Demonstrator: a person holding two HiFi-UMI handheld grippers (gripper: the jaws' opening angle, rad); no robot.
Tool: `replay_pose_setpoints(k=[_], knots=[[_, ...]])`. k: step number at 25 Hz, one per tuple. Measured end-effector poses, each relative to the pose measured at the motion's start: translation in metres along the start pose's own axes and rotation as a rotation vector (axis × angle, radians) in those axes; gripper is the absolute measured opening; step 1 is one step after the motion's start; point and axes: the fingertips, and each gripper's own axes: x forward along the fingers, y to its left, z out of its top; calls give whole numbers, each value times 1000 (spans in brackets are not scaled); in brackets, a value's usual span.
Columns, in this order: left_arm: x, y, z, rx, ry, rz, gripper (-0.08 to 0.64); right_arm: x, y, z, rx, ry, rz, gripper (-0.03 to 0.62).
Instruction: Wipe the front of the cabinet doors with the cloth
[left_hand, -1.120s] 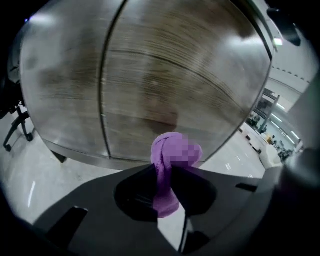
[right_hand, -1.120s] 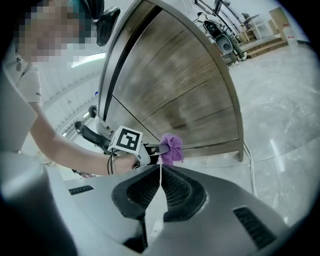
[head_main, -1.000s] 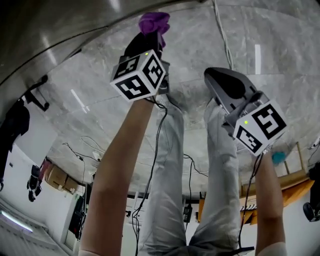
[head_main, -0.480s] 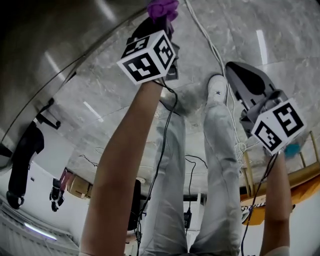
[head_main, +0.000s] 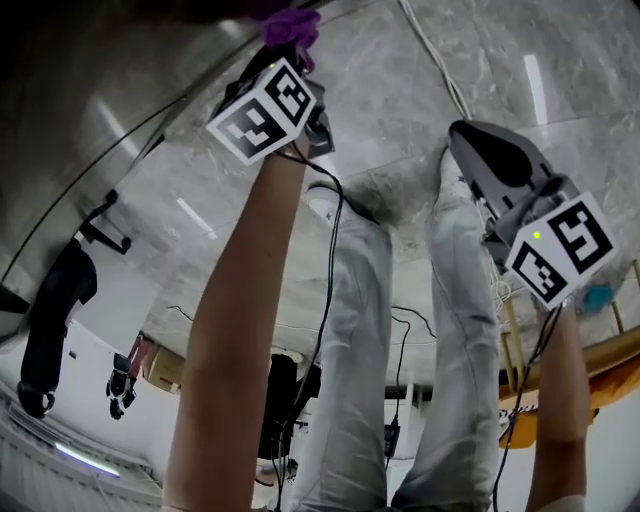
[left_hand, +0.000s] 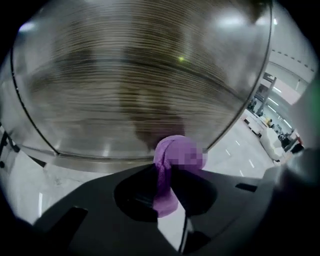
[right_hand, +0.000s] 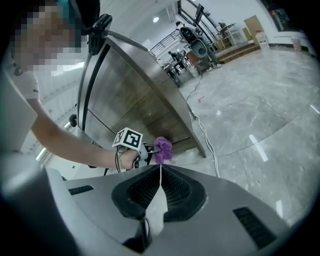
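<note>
A purple cloth (head_main: 290, 25) is bunched in my left gripper (head_main: 285, 45), which is shut on it at the top of the head view. The left gripper view shows the cloth (left_hand: 172, 160) right up against the brushed steel cabinet door (left_hand: 140, 85), near its lower edge. From the right gripper view the cloth (right_hand: 163, 149) meets the cabinet door (right_hand: 135, 95) low down, beside the marker cube (right_hand: 128, 138). My right gripper (head_main: 478, 150) hangs apart over the floor, its jaws closed together on nothing.
A white cable (head_main: 435, 60) trails across the grey marble floor (head_main: 420, 110) from the cabinet's corner. The person's legs (head_main: 400, 330) stand below. A black handle (head_main: 95, 235) sticks out of the cabinet at left. Wooden pallets (head_main: 590, 350) lie at right.
My left gripper with the cloth has moved left along the cabinet door's lower part. The right gripper has barely shifted.
</note>
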Motion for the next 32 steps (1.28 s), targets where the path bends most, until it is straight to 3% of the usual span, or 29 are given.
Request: replay_pose_setpoints(k=[8, 12, 18, 24, 28, 32], knots=[[-31, 102, -2, -9, 16, 86, 75, 38, 41, 7, -30, -2, 0, 29], [-43, 148, -7, -62, 6, 106, 75, 59, 69, 1, -44, 5, 12, 29], [-68, 205, -6, -52, 19, 164, 75, 83, 113, -9, -64, 7, 33, 29], [-82, 220, -8, 23, 19, 132, 75, 93, 147, -7, -45, -44, -5, 29], [-103, 207, 10, 49, -52, 76, 75, 83, 171, 3, -7, -91, -28, 29], [-152, 184, 46, 68, -146, 45, 75, 69, 201, -2, -53, -50, -3, 29]])
